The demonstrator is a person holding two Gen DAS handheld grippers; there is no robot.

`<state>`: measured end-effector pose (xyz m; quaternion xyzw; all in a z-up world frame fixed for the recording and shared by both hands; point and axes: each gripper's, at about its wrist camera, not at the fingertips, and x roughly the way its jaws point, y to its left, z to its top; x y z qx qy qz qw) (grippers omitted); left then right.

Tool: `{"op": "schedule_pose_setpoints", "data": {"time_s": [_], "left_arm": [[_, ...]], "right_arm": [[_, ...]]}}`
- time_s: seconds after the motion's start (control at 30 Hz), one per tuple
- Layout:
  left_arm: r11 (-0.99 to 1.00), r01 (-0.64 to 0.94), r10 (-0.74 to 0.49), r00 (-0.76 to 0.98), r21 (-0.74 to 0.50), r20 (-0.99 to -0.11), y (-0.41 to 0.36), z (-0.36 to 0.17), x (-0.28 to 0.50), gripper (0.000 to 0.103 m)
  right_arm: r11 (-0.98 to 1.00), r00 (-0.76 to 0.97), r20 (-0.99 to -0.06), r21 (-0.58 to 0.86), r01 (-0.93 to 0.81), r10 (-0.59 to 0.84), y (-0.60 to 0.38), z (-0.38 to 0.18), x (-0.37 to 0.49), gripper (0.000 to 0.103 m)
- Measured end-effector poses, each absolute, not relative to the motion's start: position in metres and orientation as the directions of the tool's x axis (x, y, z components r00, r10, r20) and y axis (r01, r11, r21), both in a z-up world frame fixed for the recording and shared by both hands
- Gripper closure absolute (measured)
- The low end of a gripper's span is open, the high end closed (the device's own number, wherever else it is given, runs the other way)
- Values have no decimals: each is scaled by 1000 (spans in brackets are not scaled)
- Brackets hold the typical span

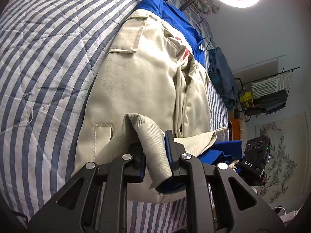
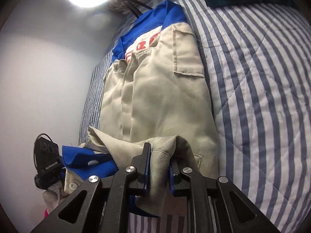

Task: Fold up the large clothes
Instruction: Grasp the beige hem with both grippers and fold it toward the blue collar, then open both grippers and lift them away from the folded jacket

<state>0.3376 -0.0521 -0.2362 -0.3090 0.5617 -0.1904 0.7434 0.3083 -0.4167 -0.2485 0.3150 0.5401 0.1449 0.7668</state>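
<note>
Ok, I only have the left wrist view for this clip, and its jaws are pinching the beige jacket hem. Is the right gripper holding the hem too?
Observer: Yes. The right gripper has its jaws shut on a bunched fold of the jacket hem.
Operator: Is there anything near that grip I should note?
Observer: A clear button shows on the beige edge to the left of the jaws, beside the blue lining.
</note>
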Motion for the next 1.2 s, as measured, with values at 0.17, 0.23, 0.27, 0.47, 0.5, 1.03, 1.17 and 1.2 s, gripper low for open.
{"op": "schedule_pose_setpoints", "data": {"time_s": [0.17,0.23,0.27,0.47,0.5,1.03,1.17,1.2], "left_arm": [[714,-116,-646,270,-691,-713,-48,-241,346,85],[696,-131,-660,269,-706,-701,-45,-240,348,81],[685,-138,-669,269,-715,-693,-44,-240,349,80],[641,-163,-704,267,-750,-658,-39,-232,349,69],[636,-169,-707,266,-753,-656,-37,-230,350,69],[586,-195,-733,286,-786,-618,-30,-217,353,58],[568,-188,-730,334,-801,-596,-15,-203,350,56],[566,-178,-726,355,-805,-589,-11,-198,349,56]], "right_arm": [[723,378,-707,679,128,597,-422,-246,308,80],[706,385,-693,695,133,610,-429,-242,303,78],[696,389,-685,705,138,616,-432,-241,301,75],[614,455,-611,772,162,648,-457,-232,293,38],[615,469,-608,772,161,640,-461,-227,293,37],[812,358,-737,453,-369,574,-313,-189,288,71],[891,386,-803,393,-228,453,-319,-222,326,76],[897,381,-812,385,-220,442,-319,-227,330,76]]}}
